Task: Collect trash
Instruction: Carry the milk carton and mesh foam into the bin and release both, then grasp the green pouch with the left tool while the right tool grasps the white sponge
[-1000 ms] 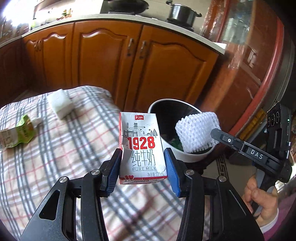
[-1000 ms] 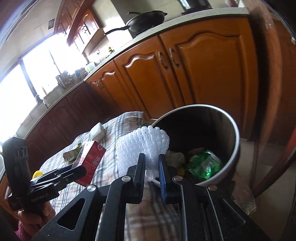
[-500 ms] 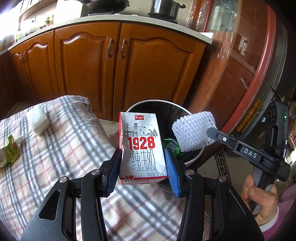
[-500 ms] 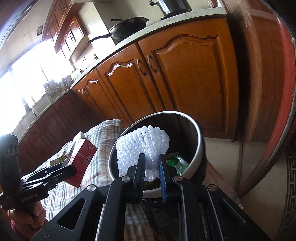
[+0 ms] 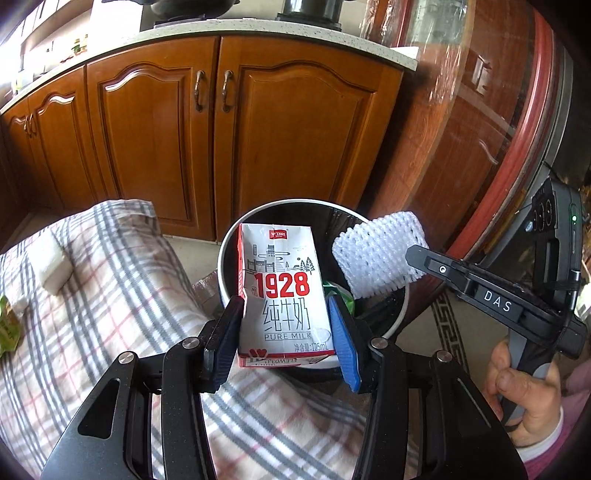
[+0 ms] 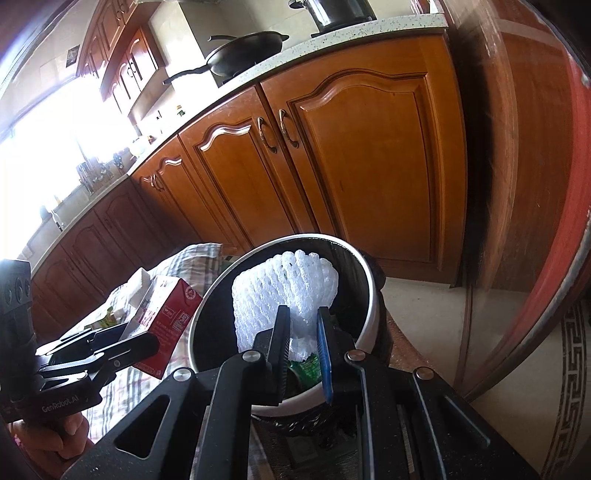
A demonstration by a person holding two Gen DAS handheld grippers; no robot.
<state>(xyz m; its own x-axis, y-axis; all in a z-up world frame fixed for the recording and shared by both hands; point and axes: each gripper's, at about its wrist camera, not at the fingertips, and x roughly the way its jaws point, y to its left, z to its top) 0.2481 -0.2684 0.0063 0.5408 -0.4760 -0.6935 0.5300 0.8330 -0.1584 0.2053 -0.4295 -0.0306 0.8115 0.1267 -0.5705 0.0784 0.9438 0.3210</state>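
Both grippers now reach the bin (image 5: 226, 254): left (image 5: 286, 328) clamps carton (image 5: 282, 295), right (image 6: 303, 343) pinches foam net (image 6: 284, 288), ready to drop.

Wooden cabinet doors (image 5: 229, 140) with curved metal handles (image 5: 212, 90) fill the upper middle of the frame. A black wok (image 6: 247, 51) and a pot (image 6: 338, 11) sit on the speckled countertop (image 6: 332, 35) at the top. Bright window (image 6: 48, 147) at left.

Kitchen — wooden base cabinets (image 5: 221, 122) with arched panel doors, curved metal handles (image 6: 275, 127). Speckled pale countertop (image 5: 280, 29) above; black wok (image 6: 247, 51) and lidded pot (image 6: 340, 13) on it. Bright window (image 6: 48, 155) at far end — glare washes out detail. Beige floor (image 6: 417, 295). Plaid cloth (image 5: 110, 295) over low surface.
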